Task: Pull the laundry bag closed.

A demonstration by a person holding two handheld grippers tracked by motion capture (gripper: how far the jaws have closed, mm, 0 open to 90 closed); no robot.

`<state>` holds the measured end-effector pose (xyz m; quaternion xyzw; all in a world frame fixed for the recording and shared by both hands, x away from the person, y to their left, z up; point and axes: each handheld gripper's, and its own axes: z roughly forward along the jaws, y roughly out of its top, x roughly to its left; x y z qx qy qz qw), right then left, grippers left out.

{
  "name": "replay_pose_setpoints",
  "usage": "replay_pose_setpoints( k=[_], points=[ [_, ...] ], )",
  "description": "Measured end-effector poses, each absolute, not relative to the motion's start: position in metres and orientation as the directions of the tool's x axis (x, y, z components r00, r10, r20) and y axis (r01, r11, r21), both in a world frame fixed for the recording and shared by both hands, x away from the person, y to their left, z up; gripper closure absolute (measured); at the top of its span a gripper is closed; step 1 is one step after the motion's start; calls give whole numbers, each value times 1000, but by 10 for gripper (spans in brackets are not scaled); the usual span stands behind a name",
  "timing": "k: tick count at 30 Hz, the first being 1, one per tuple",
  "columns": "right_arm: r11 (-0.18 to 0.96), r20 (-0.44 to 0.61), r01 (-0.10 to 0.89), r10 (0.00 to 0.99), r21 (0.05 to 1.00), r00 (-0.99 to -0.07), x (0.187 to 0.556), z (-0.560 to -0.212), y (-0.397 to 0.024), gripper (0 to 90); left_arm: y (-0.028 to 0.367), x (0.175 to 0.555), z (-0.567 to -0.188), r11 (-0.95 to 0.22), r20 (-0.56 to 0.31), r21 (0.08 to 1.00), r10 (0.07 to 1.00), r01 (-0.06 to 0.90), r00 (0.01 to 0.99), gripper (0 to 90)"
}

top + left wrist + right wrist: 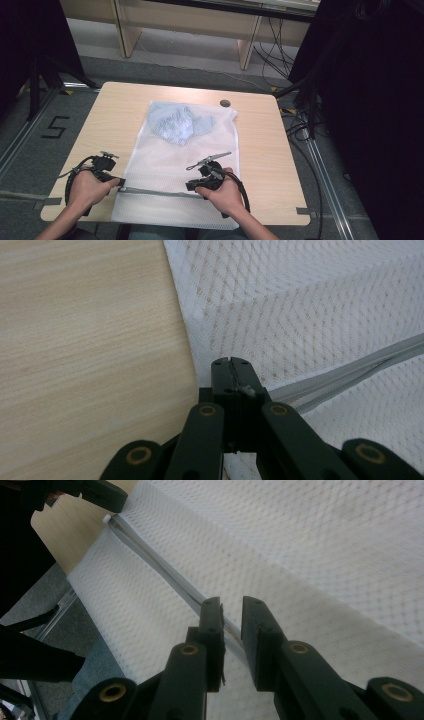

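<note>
A white mesh bag [175, 160] lies flat on the wooden table [115, 115], with a light blue garment [177, 122] bunched inside its far half. A grey zipper [155, 191] runs across the bag near the front edge. My left gripper [119, 182] is at the zipper's left end, and in the left gripper view it [232, 362] is shut on that end of the zipper [350, 372]. My right gripper [192, 186] is over the zipper farther right. In its own view it [231, 605] is slightly open, with the zipper [155, 560] running into the gap.
The bag's front edge hangs over the table's near edge. A small dark round cap [225, 103] sits in the table behind the bag. Cables [300, 125] trail on the floor at the right, and wooden furniture legs [247, 47] stand beyond the table.
</note>
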<state>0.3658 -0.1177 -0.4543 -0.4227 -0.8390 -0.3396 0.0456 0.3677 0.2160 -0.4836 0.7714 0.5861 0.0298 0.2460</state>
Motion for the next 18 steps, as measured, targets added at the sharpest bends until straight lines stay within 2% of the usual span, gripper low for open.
replay_pose_setpoints(
  k=[3, 5, 9, 11, 14, 15, 18],
  points=[
    [414, 371, 757, 688, 506, -624, 365, -456, -110, 801, 219, 369, -484, -204, -244, 398, 916, 894, 317, 897],
    [423, 366, 734, 667, 531, -649, 367, -458, -108, 800, 220, 369, -485, -203, -240, 399, 918, 894, 315, 897],
    [422, 385, 759, 676, 496, -628, 366, -458, -92, 791, 223, 370, -487, -209, -232, 388, 920, 898, 315, 897],
    [442, 375, 726, 645, 527, -665, 369, -460, -87, 789, 223, 370, -487, -207, -237, 386, 919, 899, 314, 897],
    [442, 386, 748, 659, 495, -645, 368, -460, -78, 789, 223, 371, -488, -217, -237, 374, 918, 902, 319, 897],
    [454, 375, 722, 638, 522, -673, 369, -462, -76, 789, 222, 371, -488, -216, -237, 372, 918, 903, 317, 897],
    [456, 386, 722, 629, 521, -675, 370, -464, -66, 789, 222, 370, -489, -218, -239, 370, 917, 903, 320, 897]
  ],
)
